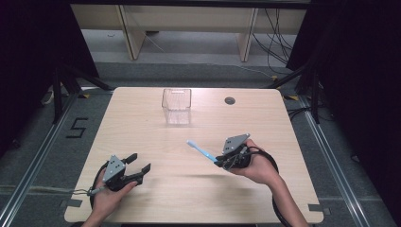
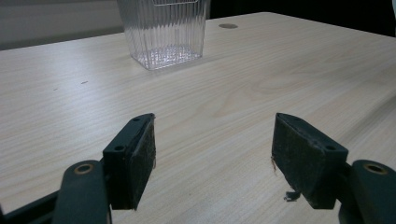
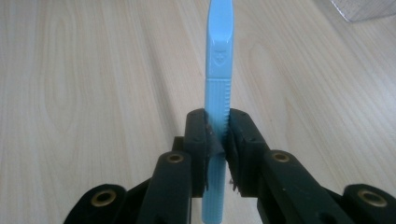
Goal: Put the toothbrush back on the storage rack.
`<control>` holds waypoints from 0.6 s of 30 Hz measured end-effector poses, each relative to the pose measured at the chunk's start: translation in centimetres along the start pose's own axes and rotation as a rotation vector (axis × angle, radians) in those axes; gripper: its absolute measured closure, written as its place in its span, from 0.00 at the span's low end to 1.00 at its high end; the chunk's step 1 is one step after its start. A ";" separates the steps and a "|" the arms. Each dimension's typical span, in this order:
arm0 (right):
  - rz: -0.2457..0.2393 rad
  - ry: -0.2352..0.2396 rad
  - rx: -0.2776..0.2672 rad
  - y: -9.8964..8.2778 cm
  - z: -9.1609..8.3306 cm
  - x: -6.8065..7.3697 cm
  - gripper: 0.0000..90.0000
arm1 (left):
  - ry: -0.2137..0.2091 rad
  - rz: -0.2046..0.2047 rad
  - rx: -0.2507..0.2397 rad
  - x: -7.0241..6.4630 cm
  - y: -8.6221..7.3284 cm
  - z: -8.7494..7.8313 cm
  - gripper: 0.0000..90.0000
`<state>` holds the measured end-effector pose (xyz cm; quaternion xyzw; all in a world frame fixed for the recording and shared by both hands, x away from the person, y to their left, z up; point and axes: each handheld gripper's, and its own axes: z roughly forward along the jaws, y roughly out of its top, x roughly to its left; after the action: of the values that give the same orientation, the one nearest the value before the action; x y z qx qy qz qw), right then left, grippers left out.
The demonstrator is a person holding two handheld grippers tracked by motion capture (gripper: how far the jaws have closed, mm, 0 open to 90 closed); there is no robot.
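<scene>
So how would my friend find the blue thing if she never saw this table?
Start at the light wooden table, then look near its right front for the right hand-held gripper. Clamped in its jaws is a toothbrush, lifted and pointing toward the clear ribbed cup. It is slim and the one pale blue item.

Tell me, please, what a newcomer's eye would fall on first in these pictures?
First the light blue toothbrush, clamped by its handle in the right hand-held gripper and slanting up over the right half of the wooden table. Next the clear ribbed container, standing upright near the table's far edge. The left hand-held gripper sits at the near left, jaws apart with nothing between them.
</scene>
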<state>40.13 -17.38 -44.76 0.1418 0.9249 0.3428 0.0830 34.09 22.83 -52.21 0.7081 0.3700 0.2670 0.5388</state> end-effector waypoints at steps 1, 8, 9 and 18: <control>0.008 -0.001 -0.011 -0.1 0.0 0.0 0.88 | -0.014 0.015 -0.021 0.2 0.0 0.2 0.33; 0.054 -0.014 -0.104 -1.0 0.2 0.1 0.88 | -0.014 0.016 -0.022 0.1 0.0 0.2 0.33; 0.062 -0.014 -0.134 -1.3 0.2 0.1 0.88 | -0.015 0.015 -0.022 0.1 0.0 0.2 0.33; 0.096 -0.028 -0.248 -1.9 0.4 0.3 0.88 | -0.014 0.015 -0.022 0.1 0.0 0.2 0.33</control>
<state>39.61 -18.42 -46.30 0.1795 0.8662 0.4562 0.0965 34.30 22.85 -52.28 0.7069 0.3578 0.2700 0.5472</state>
